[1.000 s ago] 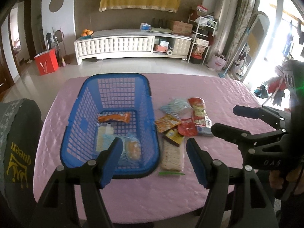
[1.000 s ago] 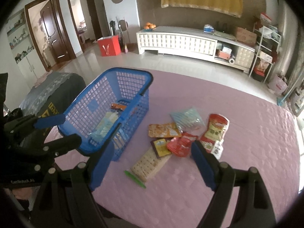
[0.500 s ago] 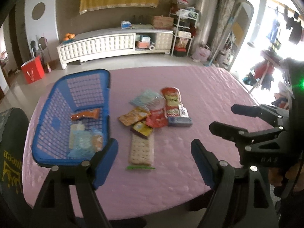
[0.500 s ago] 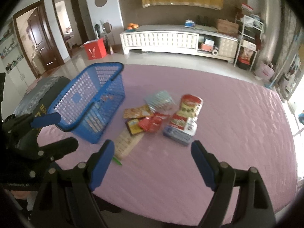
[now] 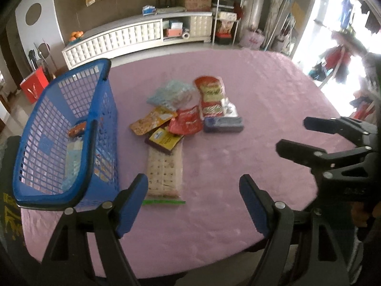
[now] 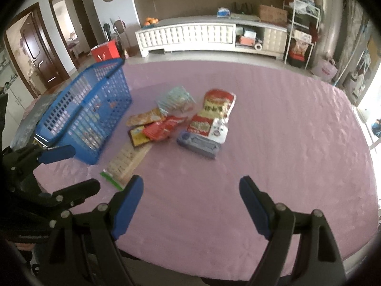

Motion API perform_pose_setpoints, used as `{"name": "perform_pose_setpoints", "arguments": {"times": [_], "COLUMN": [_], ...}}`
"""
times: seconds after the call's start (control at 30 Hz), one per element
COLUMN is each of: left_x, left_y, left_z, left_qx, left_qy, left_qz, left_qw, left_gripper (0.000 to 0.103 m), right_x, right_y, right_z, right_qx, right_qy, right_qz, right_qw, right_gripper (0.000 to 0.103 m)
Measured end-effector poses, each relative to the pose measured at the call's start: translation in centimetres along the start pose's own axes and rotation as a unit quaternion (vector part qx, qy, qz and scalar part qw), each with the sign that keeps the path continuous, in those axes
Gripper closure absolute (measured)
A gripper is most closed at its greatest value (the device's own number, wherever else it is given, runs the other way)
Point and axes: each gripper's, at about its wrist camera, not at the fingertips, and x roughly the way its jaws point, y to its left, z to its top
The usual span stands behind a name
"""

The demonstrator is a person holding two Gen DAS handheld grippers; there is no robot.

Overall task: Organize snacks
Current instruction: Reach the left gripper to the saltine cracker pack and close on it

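A blue mesh basket [image 5: 33, 143] [image 6: 59, 128] stands at the table's left and holds an orange packet [image 5: 77, 128] and pale packets. Several snacks lie beside it on the pink tablecloth [image 5: 238, 90]: a cracker pack [image 5: 164, 171] [image 6: 128, 159], a yellow packet [image 5: 165, 139], a red pouch [image 5: 188, 121] [image 6: 164, 127], an orange packet [image 5: 152, 120], a clear bluish bag [image 5: 171, 93], a long red-and-yellow bag [image 5: 210, 95] [image 6: 214, 109] and a blue box [image 5: 222, 124] [image 6: 198, 144]. My left gripper [image 5: 194, 200] is open and empty near the front edge. My right gripper [image 6: 191, 202] is open and empty beside it.
A green strip [image 5: 164, 202] lies at the cracker pack's near end. A dark chair [image 5: 7, 209] stands at the table's left. A white TV cabinet [image 6: 209, 35] and a shelf rack [image 6: 300, 31] stand against the far wall. A red bag [image 6: 104, 51] sits on the floor.
Both grippers have swung to the right, so the basket has shifted toward the left of each view and the loose snacks sit nearer the centre. Both jaws stay open.
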Motion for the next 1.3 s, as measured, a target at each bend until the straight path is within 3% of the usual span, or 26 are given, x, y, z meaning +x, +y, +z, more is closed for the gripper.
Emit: {"name": "perform_pose_setpoints", "arguments": {"times": [0.53,0.93,1.07,1.13,1.2,1.23,1.3], "left_x": [8.2,12.4,13.3,13.2,13.0,12.8,12.4], "left_y": [1.5,3.5,4.2,4.1,4.2,4.2,4.2], "left_z": [0.8,1.3,1.2,1.0,0.9,0.8,0.6], "left_qx": [0.024,0.03,0.016,0.021,0.017,0.016,0.014], "left_qy": [0.038,0.064,0.082,0.083,0.079,0.078,0.08], "left_qz": [-0.002,0.012,-0.001,0.001,0.001,0.0,-0.009], "left_qw": [0.999,0.9974,0.9965,0.9963,0.9967,0.9968,0.9966], "left_gripper": [0.026,0.026,0.026,0.029,0.047,0.051,0.052], "right_x": [7.8,11.0,11.3,11.3,11.4,11.3,11.2], "right_y": [-0.9,-1.1,-1.6,-1.8,-1.8,-1.8,-1.9], "right_z": [-0.3,0.4,0.4,0.4,0.4,0.3,0.4], "right_qx": [0.004,0.013,0.02,0.023,0.022,0.021,0.022], "right_qy": [0.056,0.062,0.064,0.063,0.064,0.065,0.065], "right_qz": [0.0,0.006,0.007,0.006,0.006,0.006,0.008], "right_qw": [0.998,0.998,0.998,0.998,0.998,0.998,0.998], "right_gripper": [0.017,0.017,0.017,0.017,0.017,0.017,0.017]}}
